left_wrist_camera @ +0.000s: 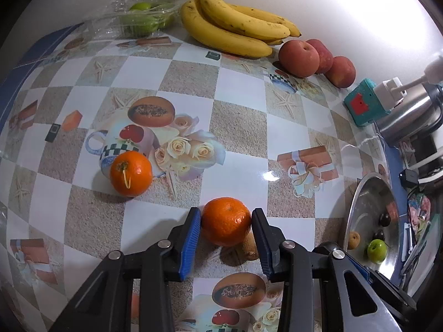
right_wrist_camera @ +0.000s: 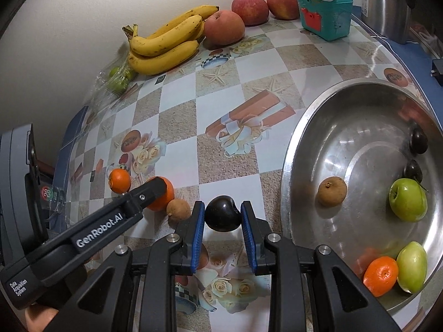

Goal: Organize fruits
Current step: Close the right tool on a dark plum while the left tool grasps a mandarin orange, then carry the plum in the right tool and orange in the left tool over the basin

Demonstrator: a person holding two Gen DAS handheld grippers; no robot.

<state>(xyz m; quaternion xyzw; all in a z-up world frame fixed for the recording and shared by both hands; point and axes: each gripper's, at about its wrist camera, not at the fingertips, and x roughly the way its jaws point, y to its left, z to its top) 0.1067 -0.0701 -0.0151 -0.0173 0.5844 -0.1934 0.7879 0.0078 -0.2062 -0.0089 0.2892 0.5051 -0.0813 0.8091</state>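
Observation:
My left gripper (left_wrist_camera: 225,222) is shut on an orange tangerine (left_wrist_camera: 225,225) just above the patterned table; it also shows in the right wrist view (right_wrist_camera: 162,193). A second tangerine (left_wrist_camera: 130,173) lies to its left. A small brown fruit (left_wrist_camera: 250,246) lies by the right finger. My right gripper (right_wrist_camera: 223,217) is shut on a dark plum (right_wrist_camera: 221,217), left of the steel bowl (right_wrist_camera: 293,166). The bowl holds a brown fruit (right_wrist_camera: 331,191), green apples (right_wrist_camera: 407,199), dark plums (right_wrist_camera: 418,139) and a tangerine (right_wrist_camera: 380,275).
Bananas (left_wrist_camera: 235,25), three red apples (left_wrist_camera: 299,58) and a clear bag of green fruit (left_wrist_camera: 141,18) line the wall at the table's back. A teal box (left_wrist_camera: 364,102) and a steel kettle (left_wrist_camera: 409,116) stand at the right edge.

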